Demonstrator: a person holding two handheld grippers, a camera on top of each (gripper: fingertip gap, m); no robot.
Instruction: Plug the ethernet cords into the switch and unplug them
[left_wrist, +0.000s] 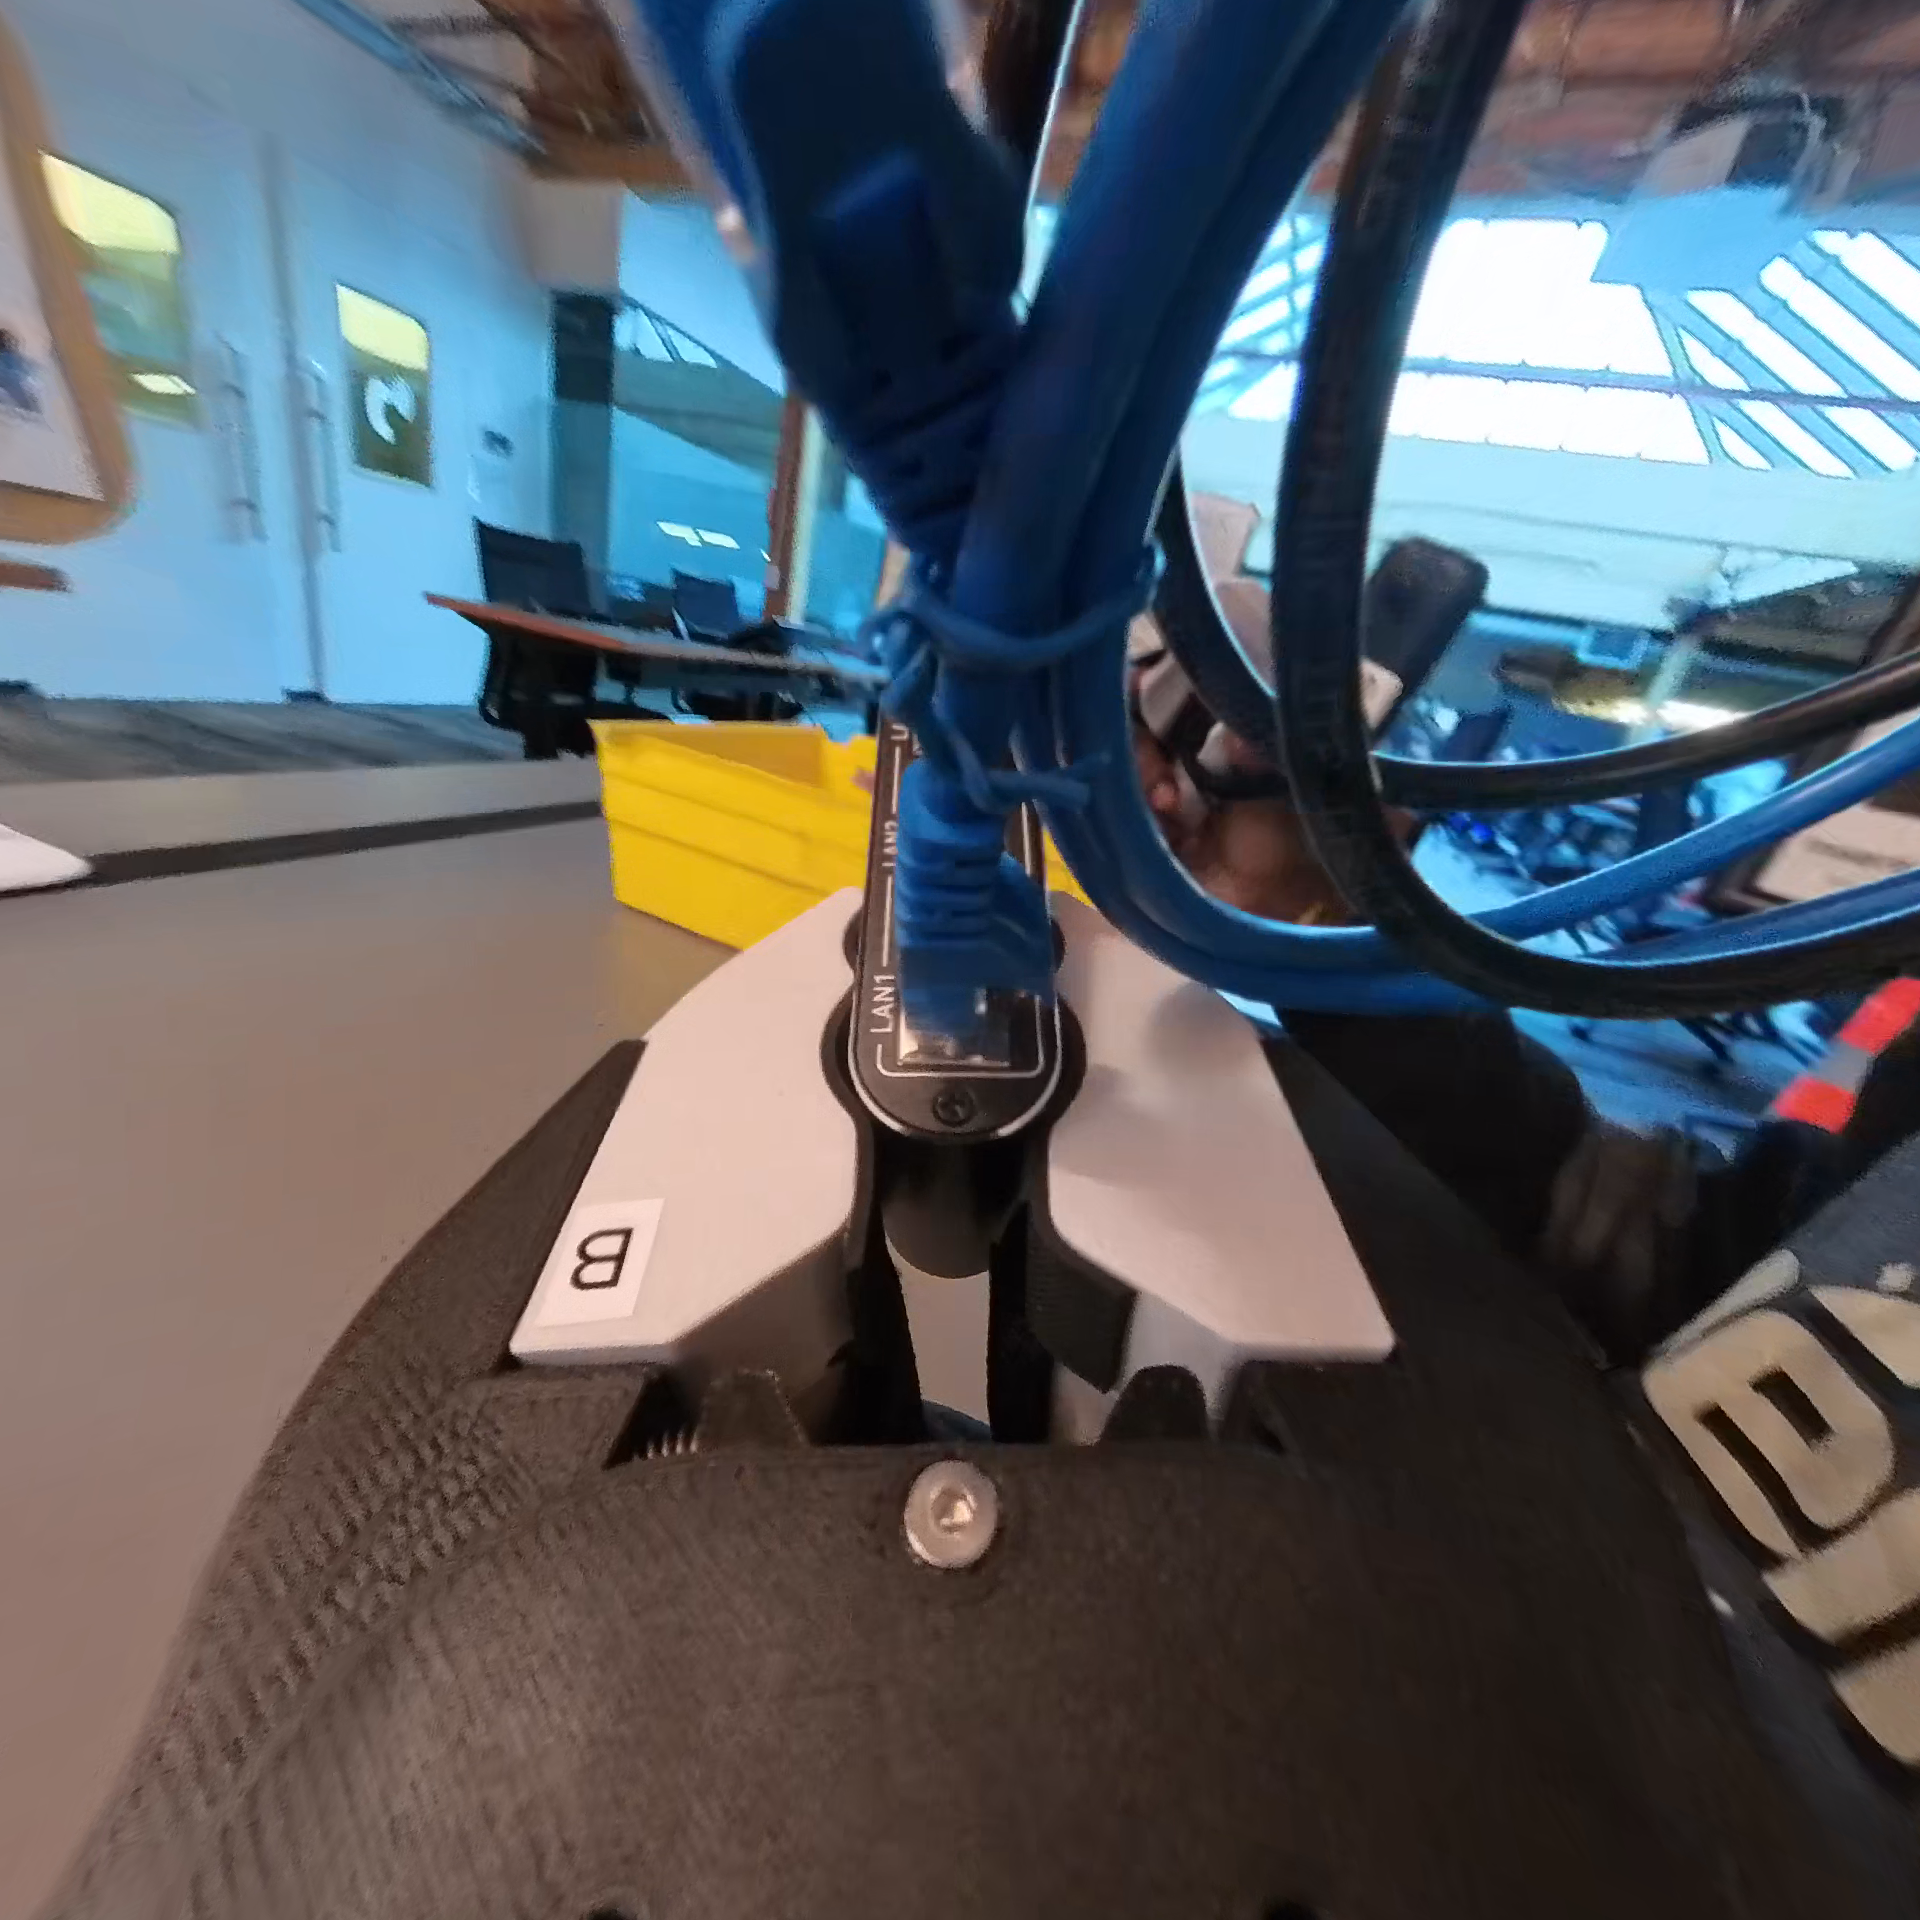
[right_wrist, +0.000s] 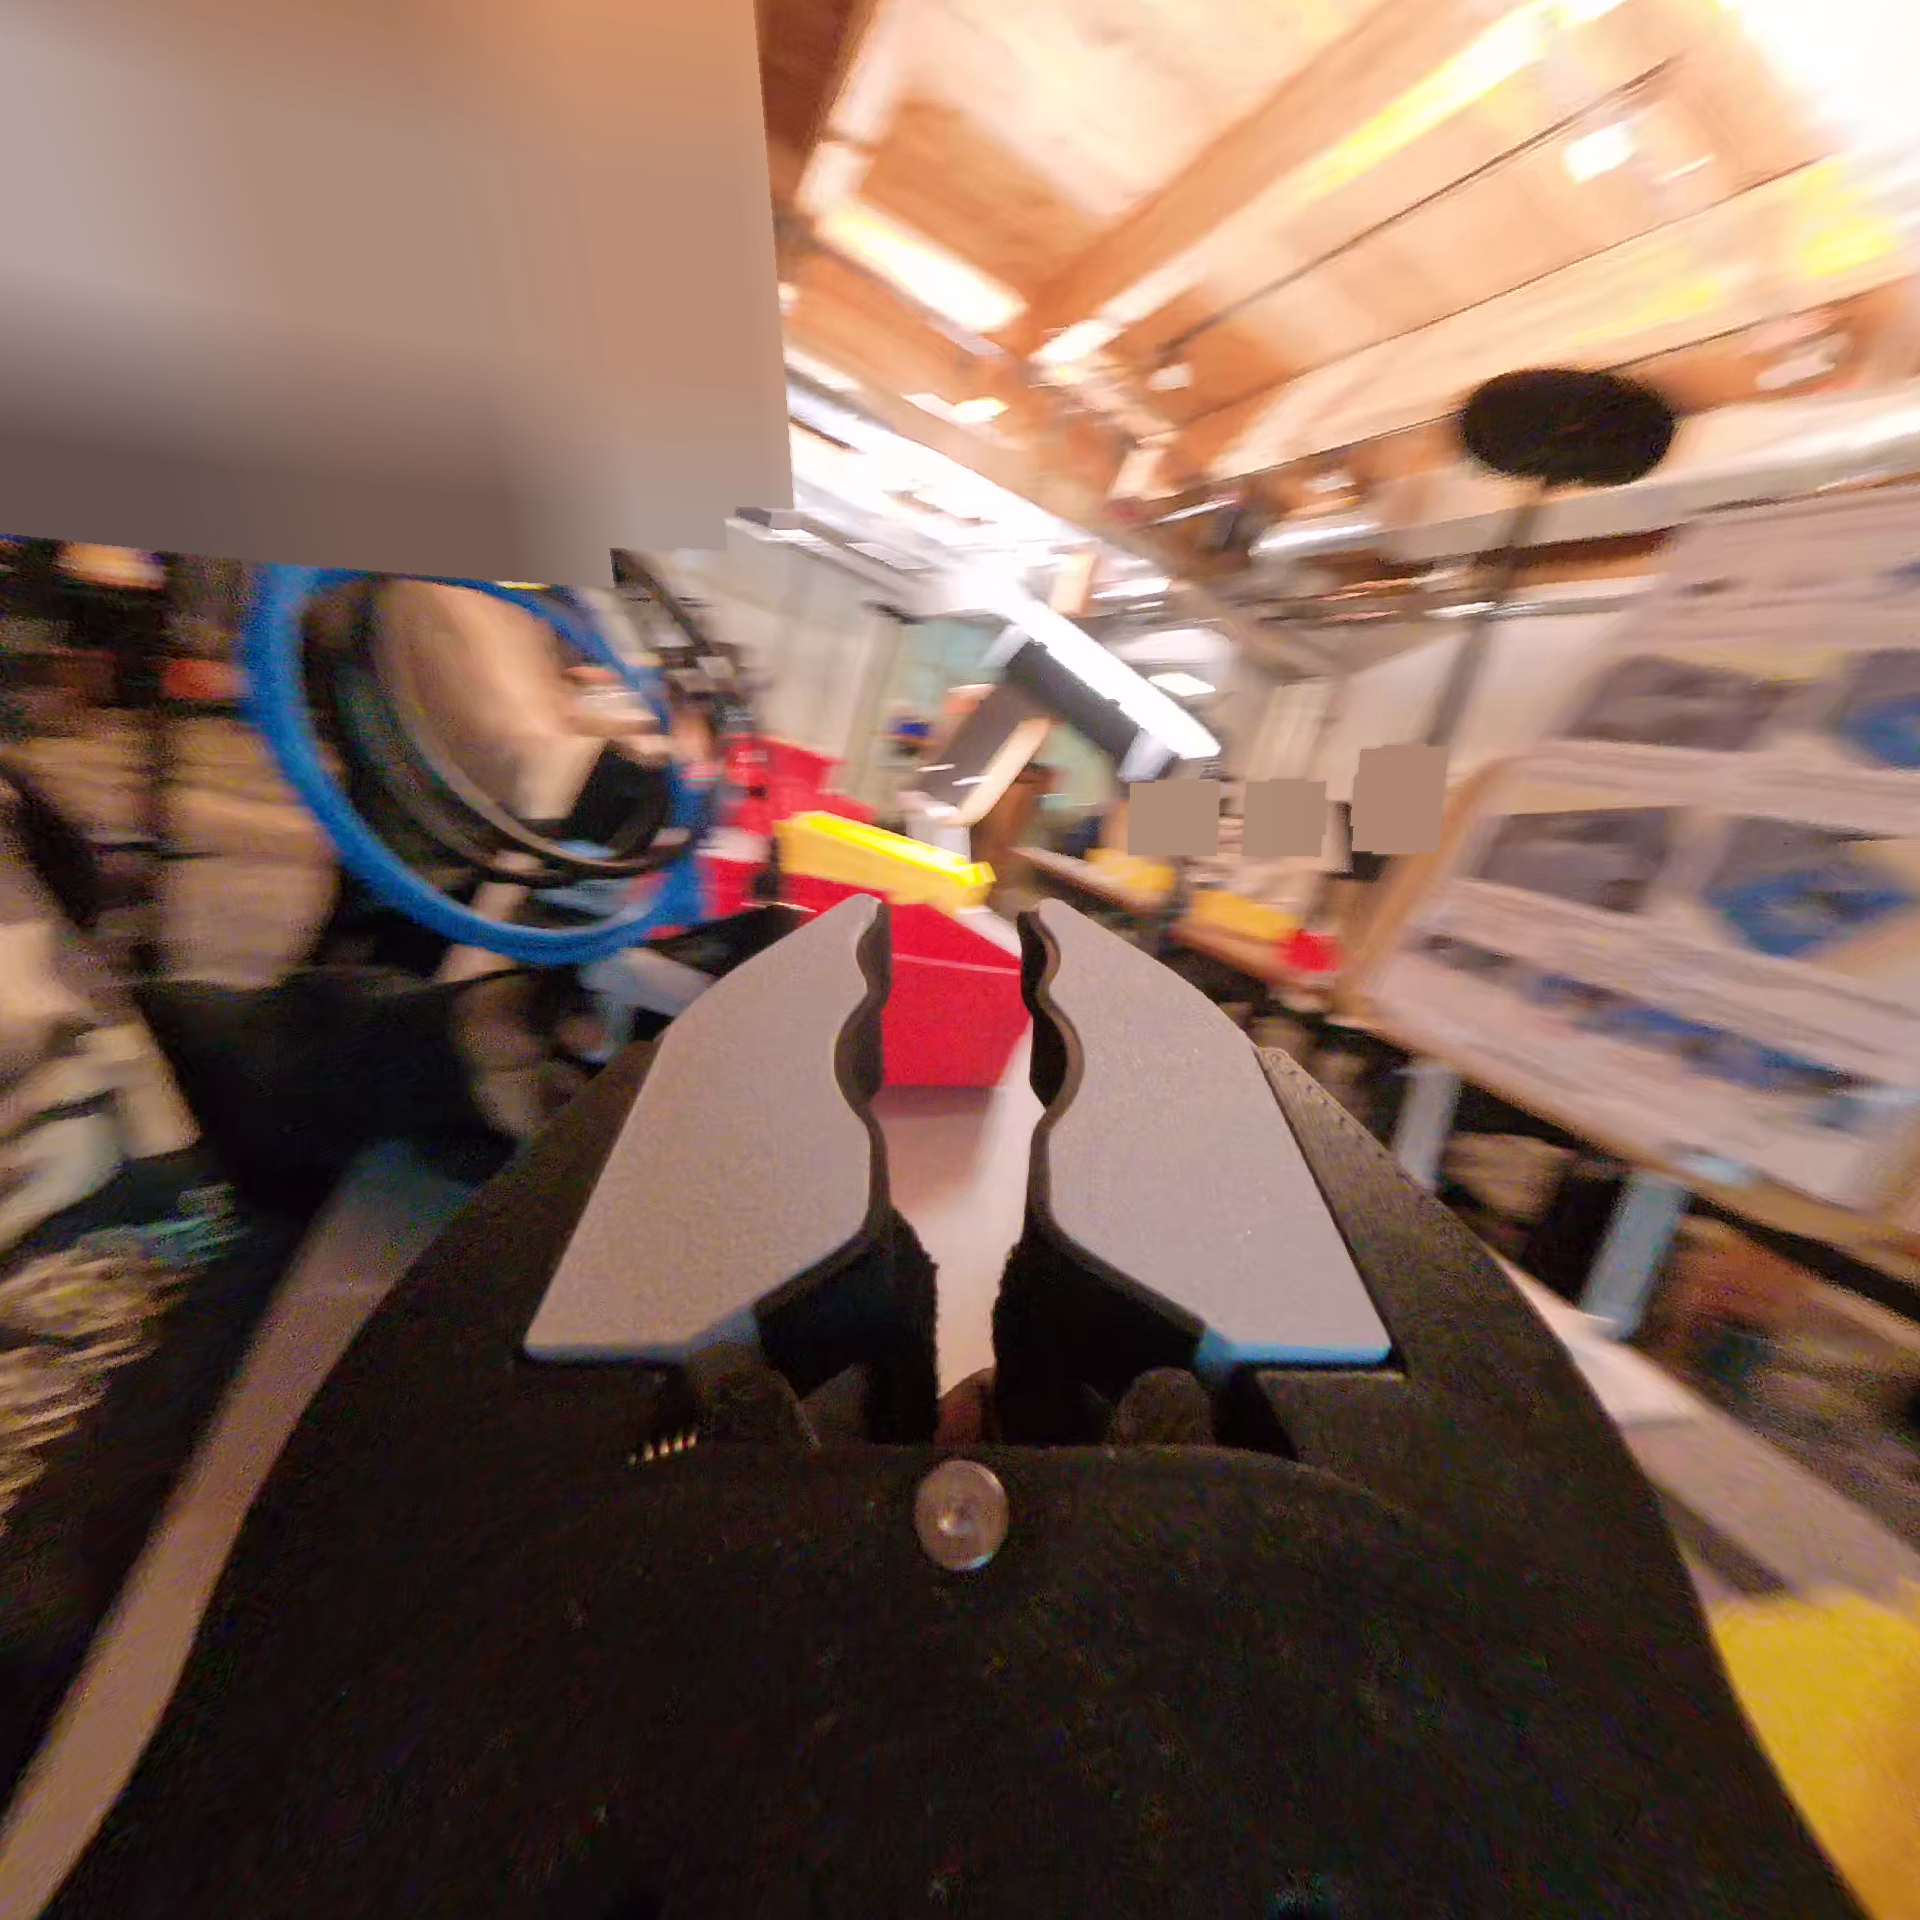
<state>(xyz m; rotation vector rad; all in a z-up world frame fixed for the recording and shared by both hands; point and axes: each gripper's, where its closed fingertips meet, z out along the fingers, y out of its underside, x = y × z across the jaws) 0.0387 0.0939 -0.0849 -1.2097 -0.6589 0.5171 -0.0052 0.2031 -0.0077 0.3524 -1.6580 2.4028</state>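
Observation:
My left gripper is shut on a narrow black switch and holds it on end between its grey fingers. A blue ethernet plug sits in a port of the switch. A second blue plug hangs loose above, close to the camera. Blue cords and black cords loop to the right. My right gripper is open with a narrow gap and holds nothing. It is lifted above the table. In the blurred right wrist view, loops of blue cord show far left.
A yellow bin stands on the grey table behind the switch. A red bin and a yellow bin lie ahead of my right gripper. A person's hand shows behind the cords. A board with papers stands at right. The left gripper's tips are roughly 15 cm from the right gripper's.

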